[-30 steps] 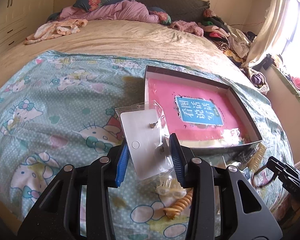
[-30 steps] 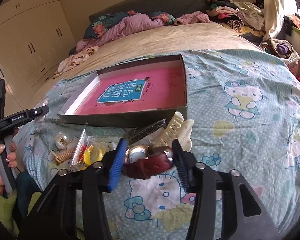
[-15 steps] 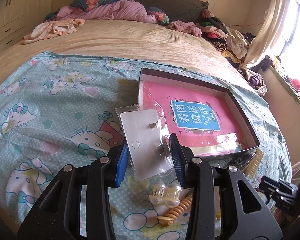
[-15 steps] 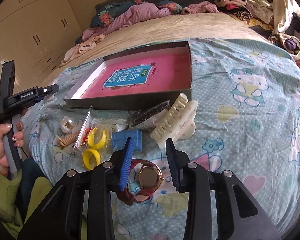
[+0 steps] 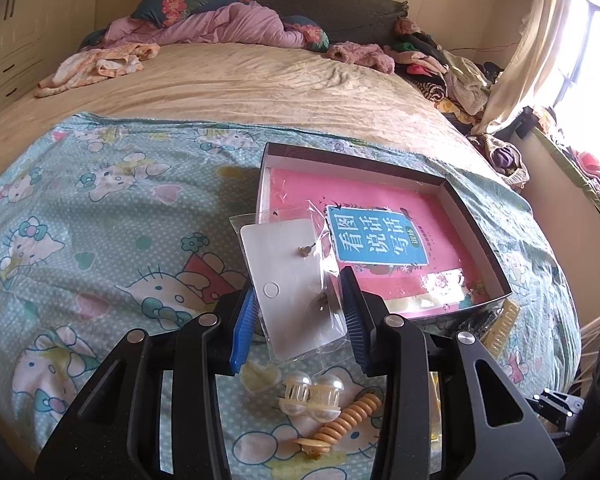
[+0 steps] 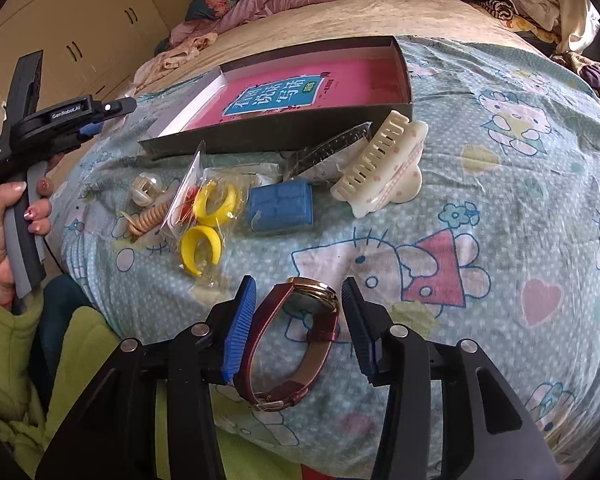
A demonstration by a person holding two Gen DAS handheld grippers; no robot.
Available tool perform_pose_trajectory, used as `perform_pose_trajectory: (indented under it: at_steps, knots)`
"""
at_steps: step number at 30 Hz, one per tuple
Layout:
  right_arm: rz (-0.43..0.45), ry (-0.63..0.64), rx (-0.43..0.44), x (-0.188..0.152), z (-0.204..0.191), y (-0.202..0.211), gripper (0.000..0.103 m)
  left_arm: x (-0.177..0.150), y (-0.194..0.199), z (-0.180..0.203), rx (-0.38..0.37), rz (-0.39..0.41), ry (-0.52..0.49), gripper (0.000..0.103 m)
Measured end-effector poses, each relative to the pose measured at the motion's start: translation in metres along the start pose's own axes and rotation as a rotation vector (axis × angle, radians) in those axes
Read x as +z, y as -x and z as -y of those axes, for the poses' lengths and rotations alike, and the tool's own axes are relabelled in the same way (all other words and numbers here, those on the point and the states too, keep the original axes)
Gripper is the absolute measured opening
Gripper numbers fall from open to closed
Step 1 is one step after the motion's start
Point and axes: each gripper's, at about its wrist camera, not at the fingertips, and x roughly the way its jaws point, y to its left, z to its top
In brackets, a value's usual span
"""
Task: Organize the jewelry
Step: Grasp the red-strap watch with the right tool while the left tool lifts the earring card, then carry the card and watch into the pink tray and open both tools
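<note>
box: black tray (image 5: 476, 236) with pink book inside, no jewelry in it yet
right gripper (image 6: 300, 320): was clamped on watch (image 6: 296, 336), now lower, jaws opening; watch between them on the bedsheet, release underway
left gripper (image 5: 300, 320): unchanged, narrow, holding bagged earring card (image 5: 296, 284) near the box's corner

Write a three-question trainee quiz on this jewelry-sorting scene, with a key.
1. True or false: the left gripper is clamped on the bagged earring card.
2. What lies between the right gripper's opening jaws?
3. Which item is nearest the black box's front wall? A cream hair claw; B yellow hoop earrings; C blue pouch.

Key: 1 true. 2 the red-strapped watch, lying on the bedsheet. 3 A.
</note>
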Motion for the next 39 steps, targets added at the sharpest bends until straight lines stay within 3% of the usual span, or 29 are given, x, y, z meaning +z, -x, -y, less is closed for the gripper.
perform_pose_trajectory:
  at_steps: [2, 3, 5, 6, 8, 12, 19, 28, 39]
  knots:
    - [-0.025, -0.002, -0.007, -0.005, 0.001, -0.004, 0.06, 0.003, 0.001, 0.002, -0.002, 0.002, -0.001, 0.031]
    - [-0.029, -0.01, -0.003, -0.006, 0.002, -0.006, 0.06, 0.005, 0.001, 0.002, -0.004, 0.005, -0.002, 0.031]
    - [-0.029, -0.003, 0.012, -0.006, 0.001, -0.01, 0.057, 0.008, 0.001, 0.005, -0.003, 0.007, -0.008, 0.031]
    - [-0.039, -0.01, 0.028, -0.006, 0.001, -0.013, 0.049, 0.011, -0.001, 0.006, -0.002, 0.007, -0.009, 0.031]
    - [-0.046, -0.021, 0.08, -0.004, 0.003, -0.017, 0.044, 0.016, -0.004, 0.008, 0.001, 0.009, -0.015, 0.031]
    - [-0.01, -0.001, 0.088, 0.005, 0.002, -0.009, 0.042, 0.028, -0.01, 0.013, 0.0, 0.009, -0.033, 0.031]
    - [0.142, 0.035, 0.051, 0.051, 0.012, 0.019, 0.042, 0.041, -0.025, 0.025, -0.016, 0.003, -0.059, 0.031]
    - [0.237, 0.073, 0.038, 0.113, 0.018, 0.003, 0.042, 0.039, -0.044, 0.034, -0.023, -0.034, -0.082, 0.031]
    - [0.182, 0.076, -0.049, 0.156, 0.033, -0.056, 0.042, 0.029, -0.069, 0.034, -0.015, -0.096, -0.108, 0.032]
